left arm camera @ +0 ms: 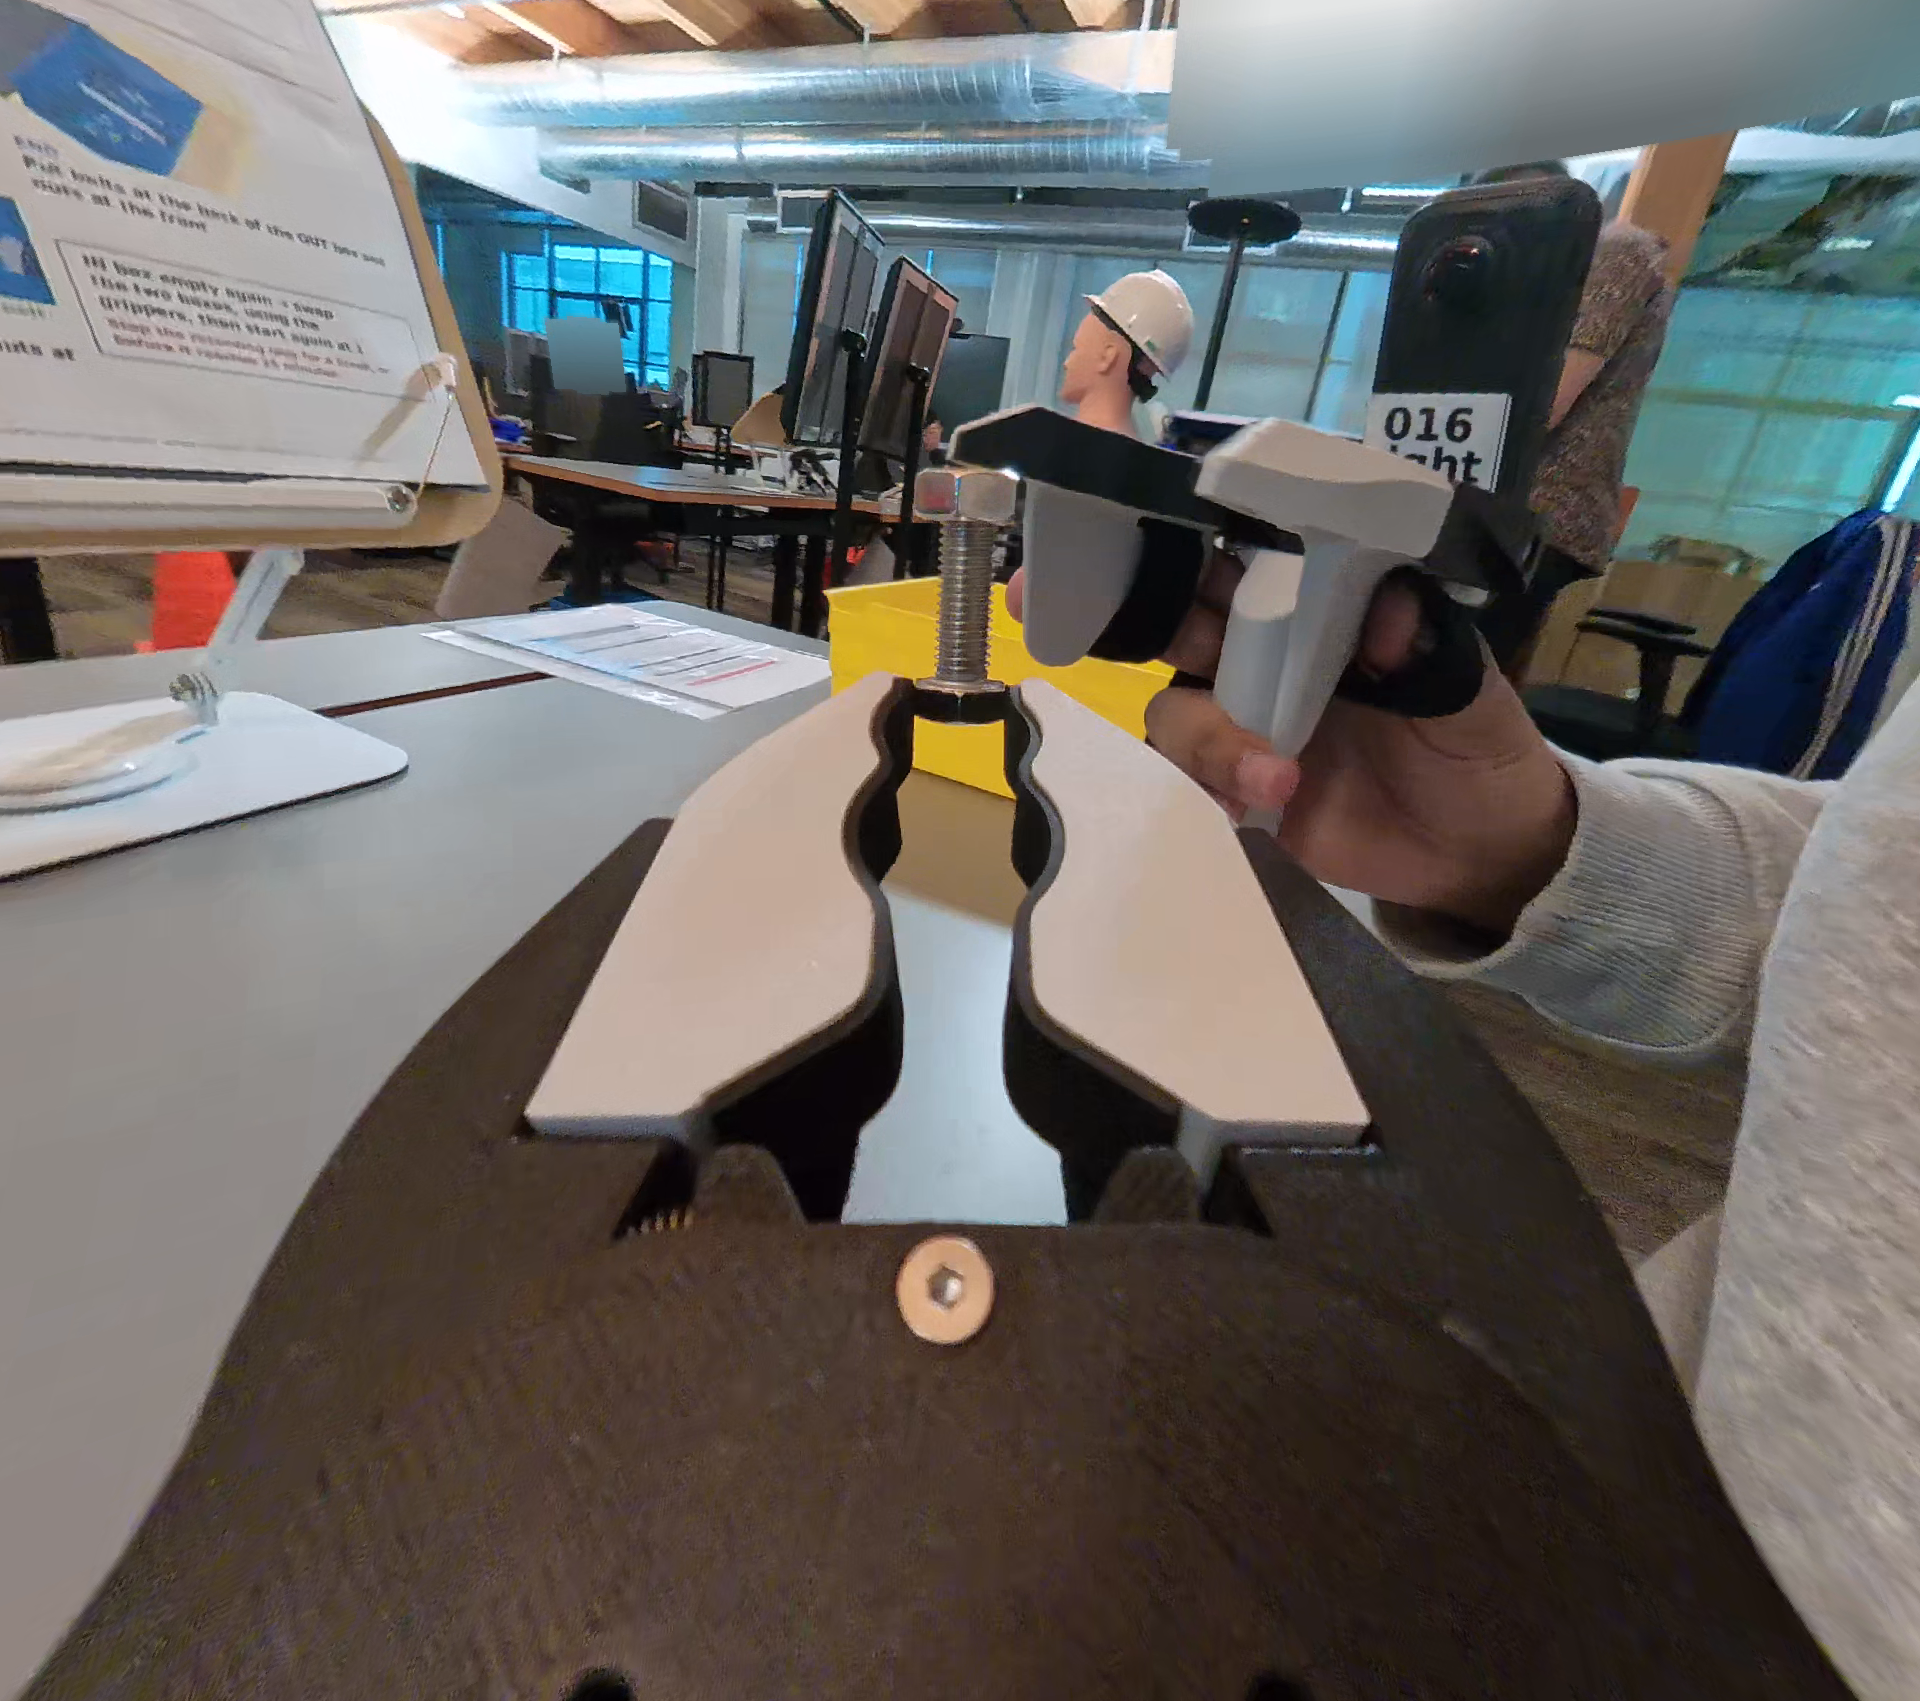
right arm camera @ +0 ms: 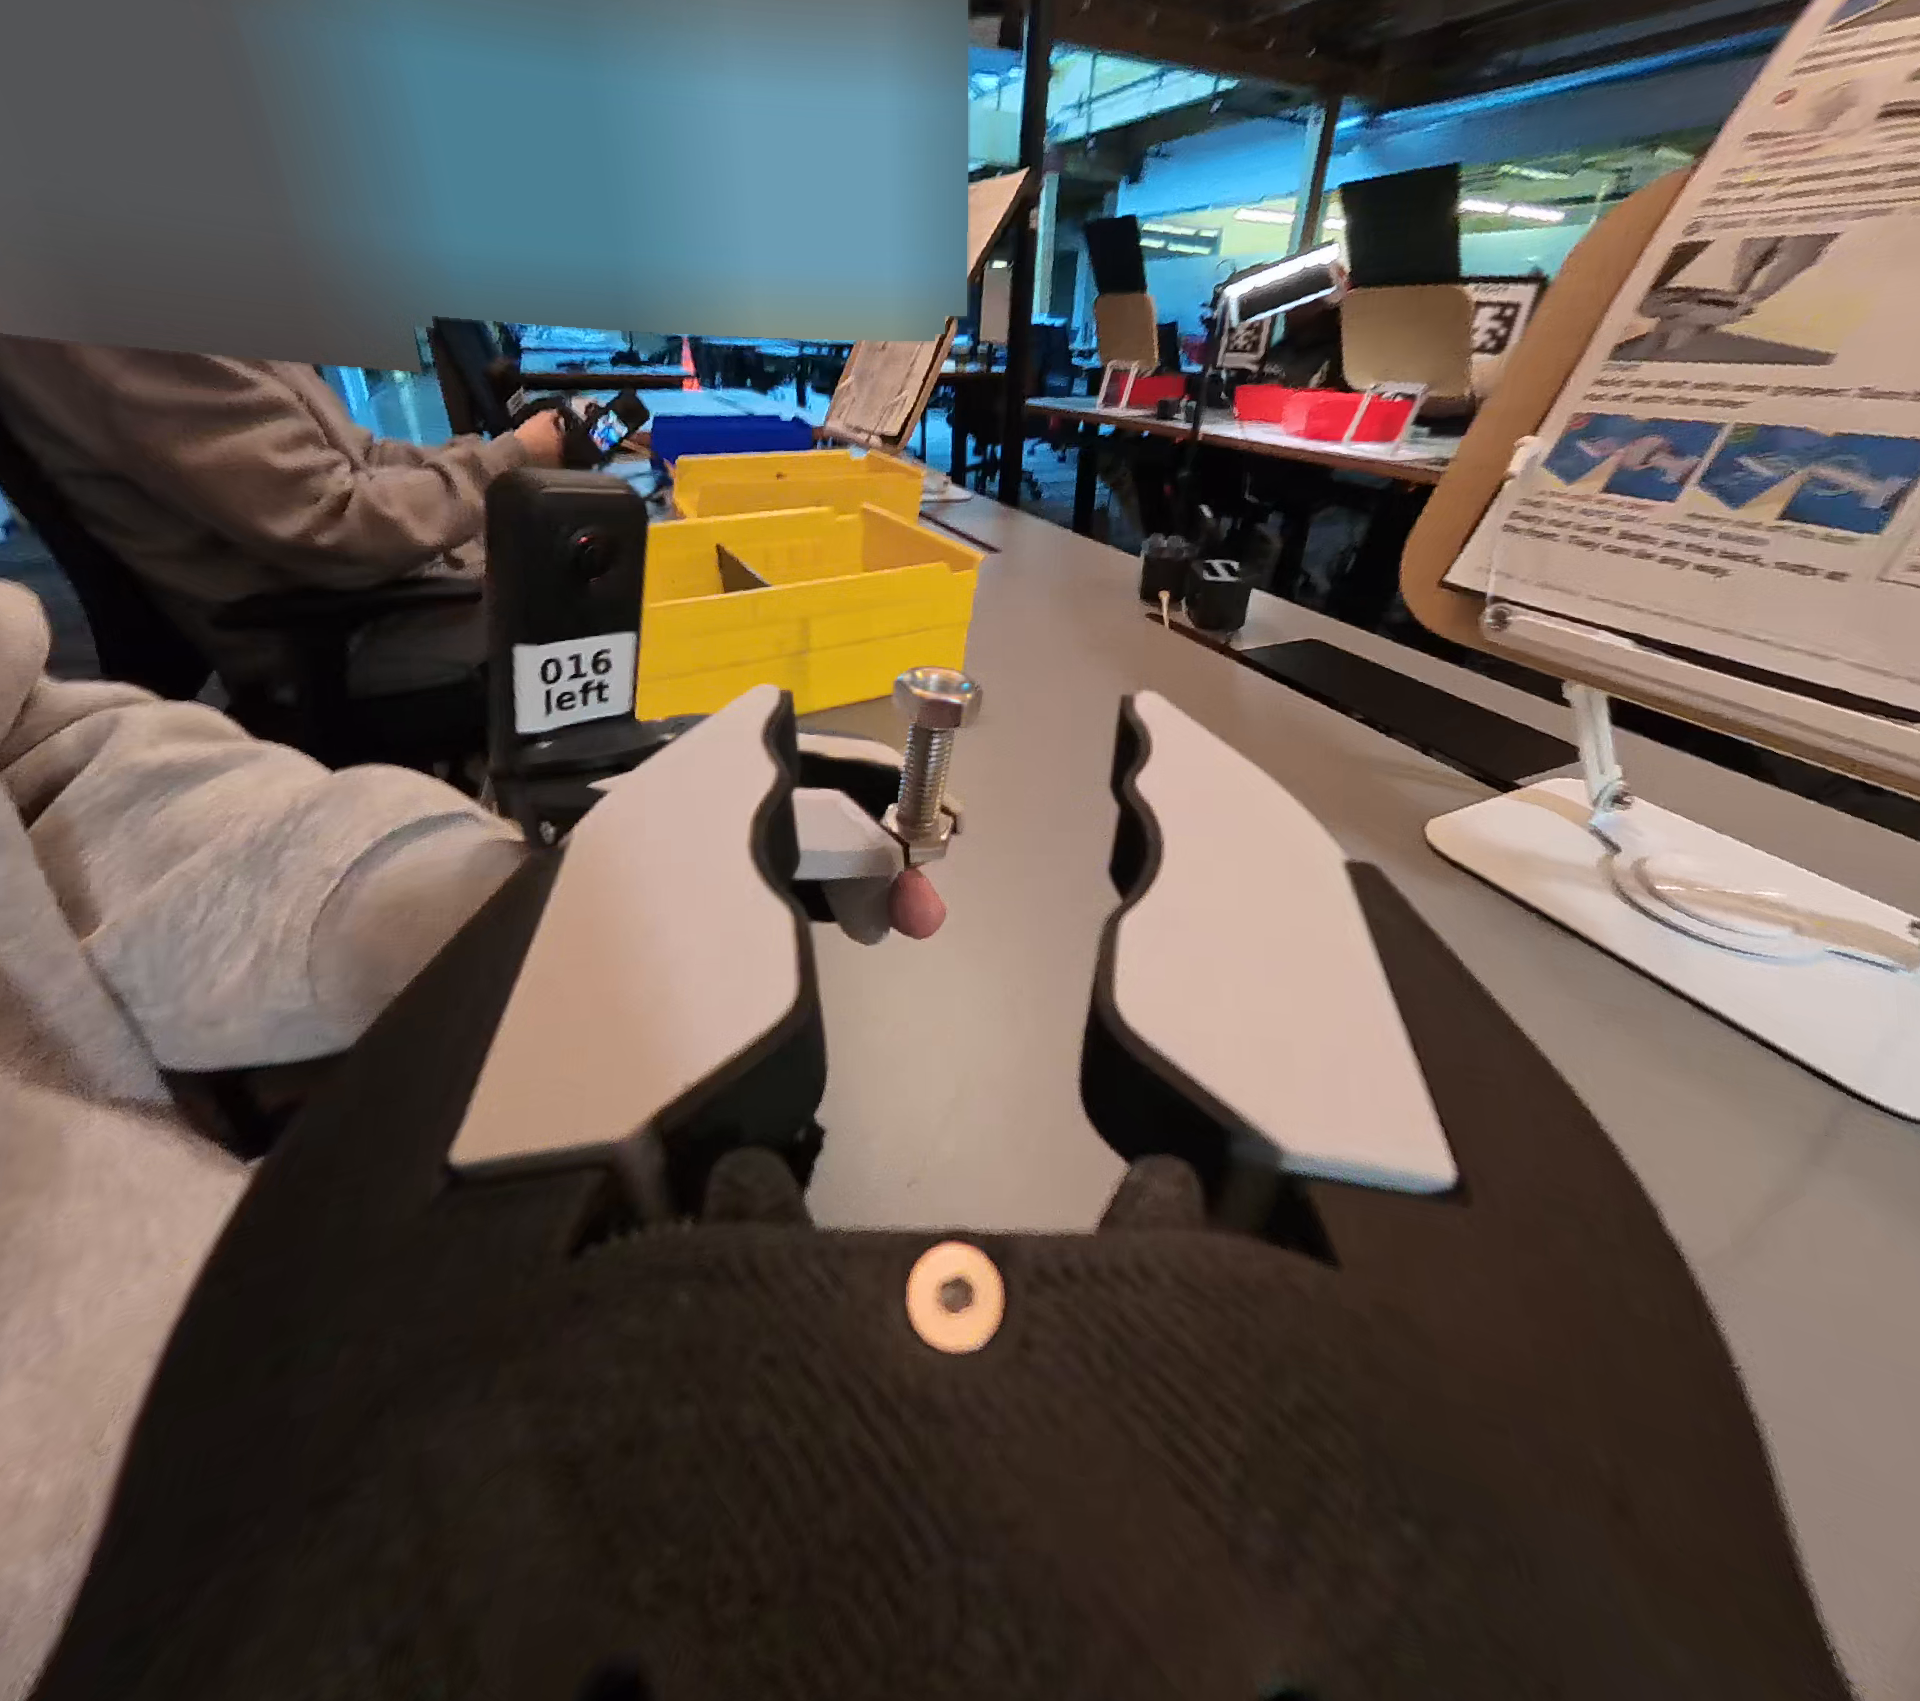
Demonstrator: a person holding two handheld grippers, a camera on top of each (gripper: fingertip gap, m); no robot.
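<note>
A steel bolt (left arm camera: pixel 964 602) stands upright with its hex head on top and a nut (left arm camera: pixel 961 695) at its lower end. My left gripper (left arm camera: pixel 961 704) is shut on the nut, above the grey table (left arm camera: pixel 312 1028). My right gripper (left arm camera: pixel 1029 467), held by a hand, sits level with the bolt head on its right. In the right wrist view my right gripper (right arm camera: pixel 954 706) is open, and the bolt (right arm camera: pixel 930 763) stands between its fingertips without either touching it. The left gripper's fingertips (right arm camera: pixel 842 841) pinch the nut (right arm camera: pixel 920 832) there.
A yellow divided bin (right arm camera: pixel 810 612) stands just behind the bolt and also shows in the left wrist view (left arm camera: pixel 873 633). A paper sheet on a white stand (left arm camera: pixel 208 197) is at the left of the table. A person sits at a desk behind (right arm camera: pixel 260 488). The gap from one gripper's tips to the other's is roughly 5 cm.
</note>
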